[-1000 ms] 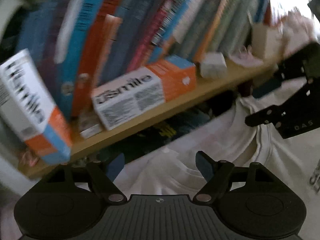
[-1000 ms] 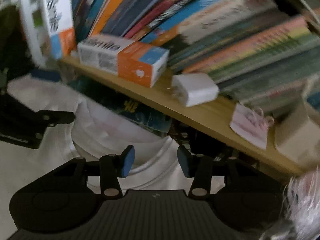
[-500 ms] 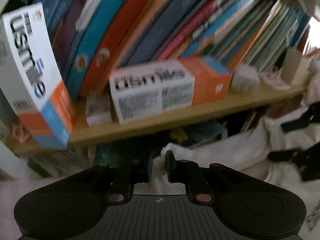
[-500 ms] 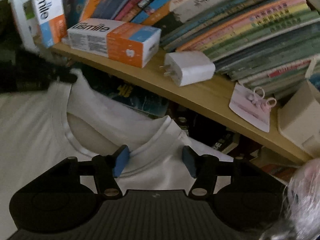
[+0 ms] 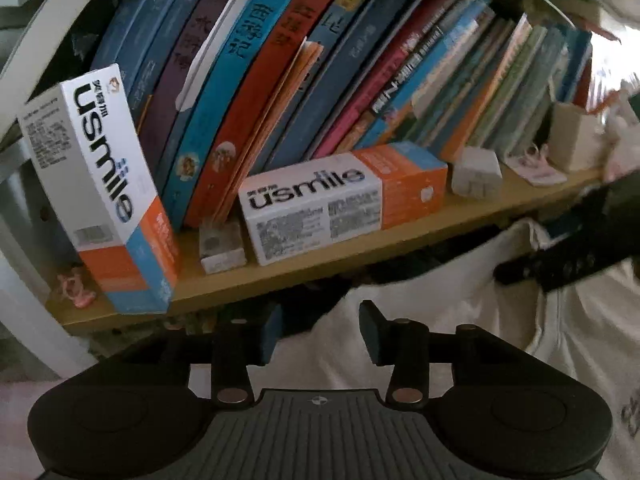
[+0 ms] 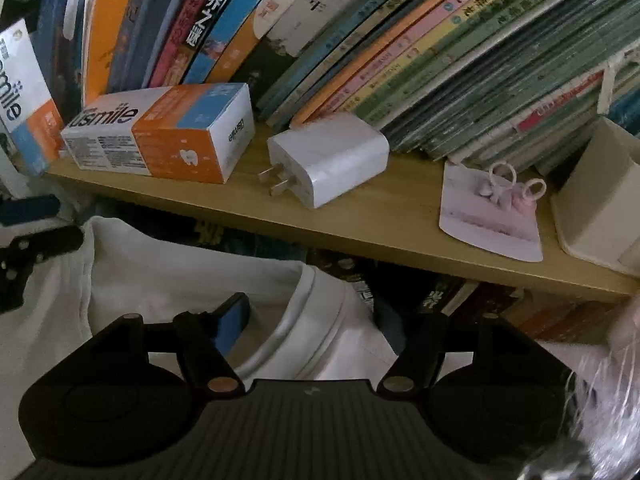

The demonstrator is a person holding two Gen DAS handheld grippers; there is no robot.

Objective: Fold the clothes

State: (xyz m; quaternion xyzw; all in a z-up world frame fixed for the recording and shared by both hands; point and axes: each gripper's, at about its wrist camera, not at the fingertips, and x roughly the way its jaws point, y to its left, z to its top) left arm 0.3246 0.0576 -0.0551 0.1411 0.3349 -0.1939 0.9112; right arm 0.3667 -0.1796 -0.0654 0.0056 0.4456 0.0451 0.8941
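Garment: white T-shirt (image 6: 168,276), spread below the bookshelf (image 6: 360,216).
Left gripper (image 5: 320,334): fingers opening, straddling the shoulder edge.
Right gripper (image 6: 320,320): fingers opening around the collar (image 6: 316,312).
Advice: square both shoulders before folding.

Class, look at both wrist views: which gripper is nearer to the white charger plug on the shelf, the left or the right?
Right. The right gripper sits just below the charger plug, over the shirt collar. The left gripper is further along, below the lying toothpaste box.
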